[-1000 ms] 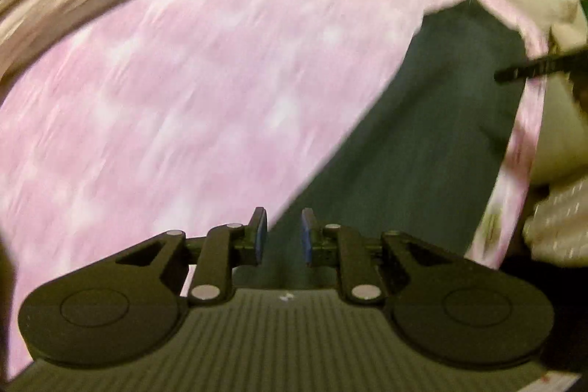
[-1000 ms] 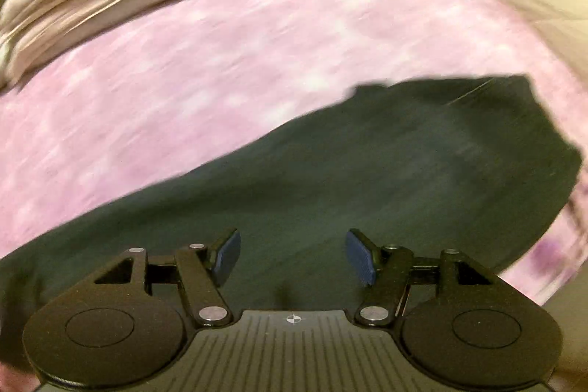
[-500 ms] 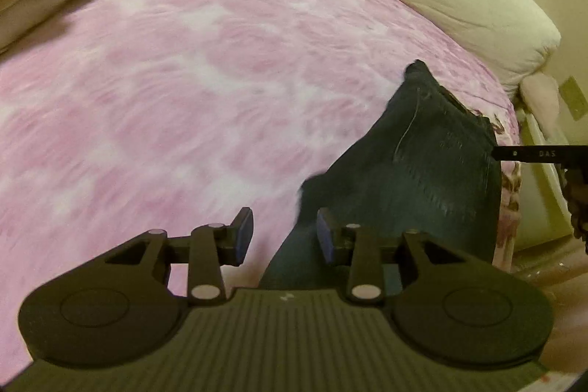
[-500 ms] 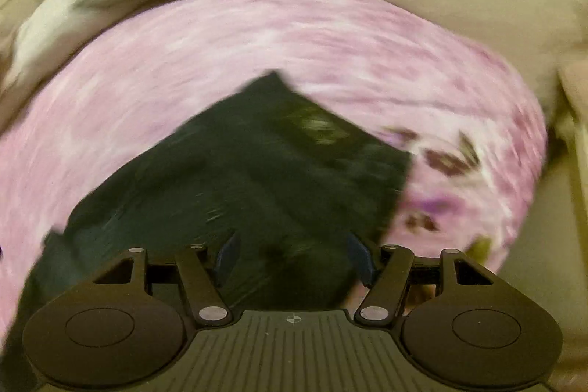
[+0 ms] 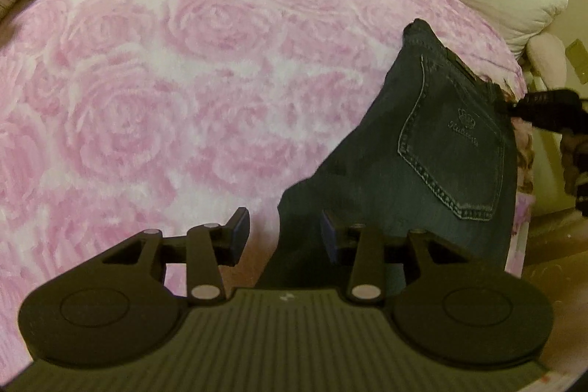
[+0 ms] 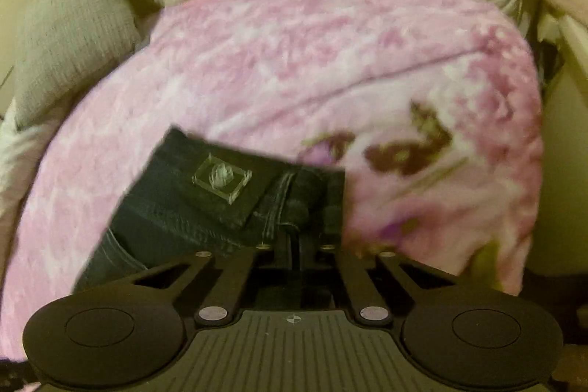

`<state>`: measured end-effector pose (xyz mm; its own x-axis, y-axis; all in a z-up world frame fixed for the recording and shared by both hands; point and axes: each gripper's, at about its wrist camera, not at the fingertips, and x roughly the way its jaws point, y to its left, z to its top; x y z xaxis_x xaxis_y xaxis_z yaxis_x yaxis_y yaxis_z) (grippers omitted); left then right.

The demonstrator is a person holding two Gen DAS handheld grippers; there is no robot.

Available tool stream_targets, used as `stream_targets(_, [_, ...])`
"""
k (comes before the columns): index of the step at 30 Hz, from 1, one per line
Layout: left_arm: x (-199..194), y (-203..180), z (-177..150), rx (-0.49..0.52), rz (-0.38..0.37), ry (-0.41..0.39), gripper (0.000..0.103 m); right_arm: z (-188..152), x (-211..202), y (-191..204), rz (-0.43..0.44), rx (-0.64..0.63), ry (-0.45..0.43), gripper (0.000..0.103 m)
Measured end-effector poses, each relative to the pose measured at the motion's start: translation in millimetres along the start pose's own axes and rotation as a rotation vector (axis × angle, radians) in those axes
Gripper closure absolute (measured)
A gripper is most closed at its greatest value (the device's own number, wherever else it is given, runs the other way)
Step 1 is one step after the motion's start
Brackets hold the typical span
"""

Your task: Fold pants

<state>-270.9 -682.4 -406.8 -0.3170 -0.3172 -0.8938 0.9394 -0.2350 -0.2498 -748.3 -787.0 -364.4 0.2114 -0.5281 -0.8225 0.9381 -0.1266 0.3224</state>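
Two tongs | dark jeans (image 5: 433, 149) lie on pink rose blanket (image 5: 176, 68) | soft, floppy, a bit heavy | right tongs (image 6: 296, 254) have just closed, pinching waistband | left tongs (image 5: 283, 237) have been opening, gripping nothing; should grab thick edge.

Black left gripper (image 5: 281, 237) (blue pads) — ribbed body, silver screws

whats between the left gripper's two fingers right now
The edge of the dark jeans and a strip of pink blanket, seen in the left wrist view; left gripper untouching.
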Motion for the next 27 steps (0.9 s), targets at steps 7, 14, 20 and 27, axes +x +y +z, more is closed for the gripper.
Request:
stream_targets(7, [3.0,2.3,-0.7,-0.063,-0.041,0.001,0.067,-12.6,9.6,-14.6,-0.056,-0.055,0.000,0.103])
stream_targets(14, [18.1,29.7,2.0,-0.215,-0.129,0.036,0.067,-17.1,9.5,-7.8,-0.095,-0.085,0.002,0.103])
stream_targets(20, [46.7,38.7,11.9,-0.240,-0.283,0.126,0.101,-12.5,17.2,-0.5,-0.125,-0.119,0.015,0.103])
stream_targets(27, [9.6,68.3,12.0,-0.331,-0.133,-0.054,0.103,-15.9,18.5,2.5,-0.149,-0.130,0.004,0.103])
